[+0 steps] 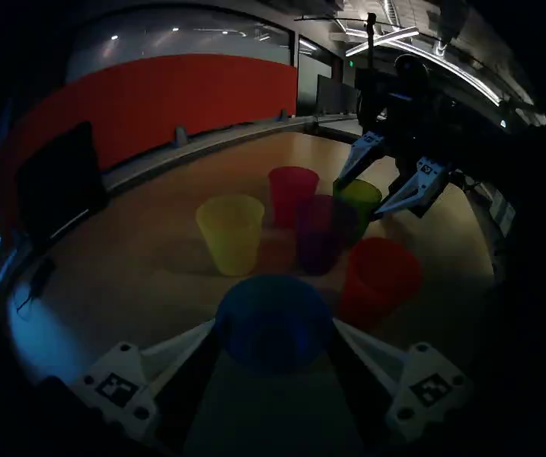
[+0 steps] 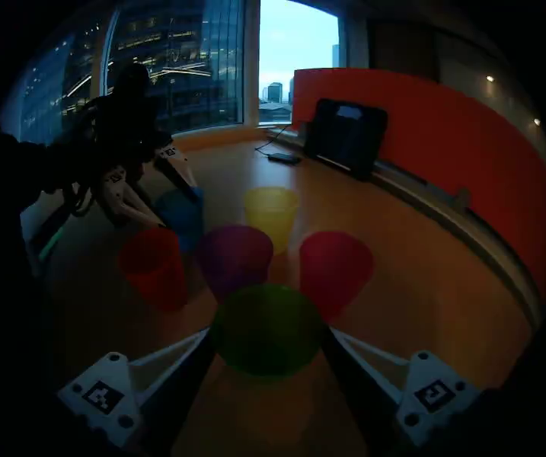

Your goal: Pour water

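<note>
Left gripper pinches the blue cup, right gripper apparently the green cup; lift level, tilt slowly.

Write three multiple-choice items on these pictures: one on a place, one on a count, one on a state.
1. Which cup sits between the right gripper's fingers?
A yellow
B green
C red

2. How many cups are there?
A four
B six
C eight

3. How does the yellow cup stand?
A upright, rim up
B on its side
C upside down

Answers:
1 B: the green cup sits between the fingers of the right gripper.
2 B: the blue cup, yellow cup, pink cup, purple cup, green cup and red cup make six.
3 A: its wide rim is on top.
</note>
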The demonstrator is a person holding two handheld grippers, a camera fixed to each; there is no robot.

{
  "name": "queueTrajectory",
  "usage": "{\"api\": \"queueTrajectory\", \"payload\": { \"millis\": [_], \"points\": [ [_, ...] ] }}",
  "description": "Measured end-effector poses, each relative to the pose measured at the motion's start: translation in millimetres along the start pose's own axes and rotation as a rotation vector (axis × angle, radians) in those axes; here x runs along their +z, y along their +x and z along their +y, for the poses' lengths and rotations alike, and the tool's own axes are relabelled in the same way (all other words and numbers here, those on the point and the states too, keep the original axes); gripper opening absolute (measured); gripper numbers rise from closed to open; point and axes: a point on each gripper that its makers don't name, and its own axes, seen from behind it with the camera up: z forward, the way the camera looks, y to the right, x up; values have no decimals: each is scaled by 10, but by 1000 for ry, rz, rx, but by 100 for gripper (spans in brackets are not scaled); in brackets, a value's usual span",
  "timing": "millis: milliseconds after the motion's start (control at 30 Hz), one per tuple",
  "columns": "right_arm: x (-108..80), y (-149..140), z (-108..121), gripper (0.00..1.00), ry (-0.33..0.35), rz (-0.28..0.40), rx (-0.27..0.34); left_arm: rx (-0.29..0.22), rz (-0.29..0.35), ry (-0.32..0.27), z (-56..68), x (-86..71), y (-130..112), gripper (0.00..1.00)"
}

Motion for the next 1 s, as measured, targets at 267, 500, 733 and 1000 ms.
{"api": "queueTrajectory", "payload": {
  "millis": [267, 500, 733, 1000],
  "points": [
    [18, -14, -11, 99, 3, -2, -6, 7, -4, 2, 13, -17, -12, 88],
    [-8, -4, -11, 92, -3, 4, -2, 3, 5, 15, 2, -57, 5, 88],
    [-157, 174, -9, 92, -24, 51, 7, -14, 46, 36, -6, -190, 140, 88],
    [-421, 505, -27, 92, -68, 125, 1, -33, 140, 65, 40, -452, 491, 88]
  ]
}}
